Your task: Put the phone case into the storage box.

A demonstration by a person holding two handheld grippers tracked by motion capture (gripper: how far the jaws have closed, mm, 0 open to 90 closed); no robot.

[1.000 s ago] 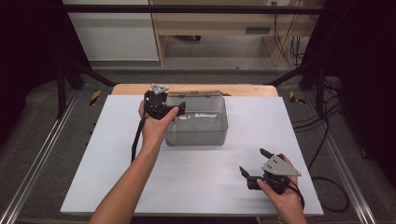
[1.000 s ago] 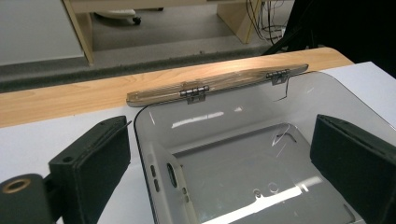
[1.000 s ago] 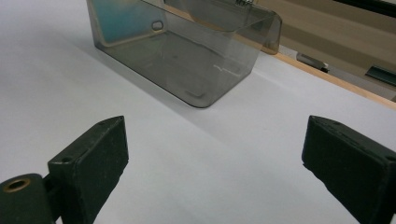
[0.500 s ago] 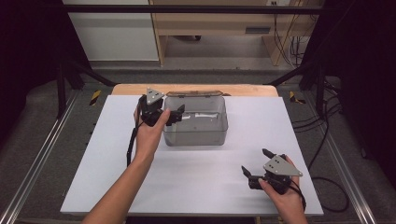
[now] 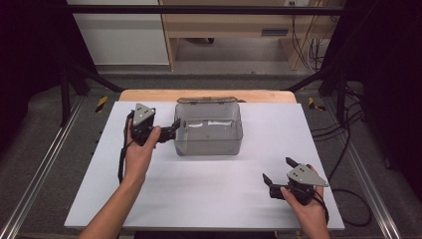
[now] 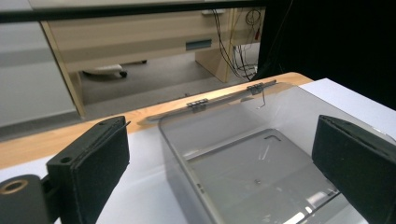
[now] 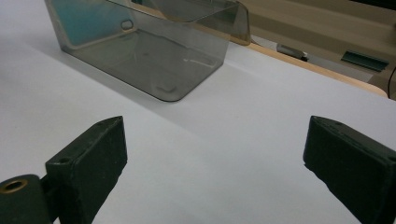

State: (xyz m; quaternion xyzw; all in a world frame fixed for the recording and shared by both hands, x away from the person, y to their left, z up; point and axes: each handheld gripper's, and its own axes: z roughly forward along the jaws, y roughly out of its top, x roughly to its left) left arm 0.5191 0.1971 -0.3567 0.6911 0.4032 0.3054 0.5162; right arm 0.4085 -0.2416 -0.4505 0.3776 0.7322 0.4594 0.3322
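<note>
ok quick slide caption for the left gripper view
Open left gripper at the near wall of an empty clear plastic box, its hinged lid folded back.

A white sheet (image 5: 209, 189) is laid over a wooden tabletop (image 5: 149, 95), whose far edge is left bare. Grey floor is seen beyond. A light wooden desk (image 5: 234, 25) stands at the back, cables (image 5: 303, 45) hanging beside it. Yellow-and-black tape marks (image 5: 101, 103) are noted by the table's far corners.
</note>
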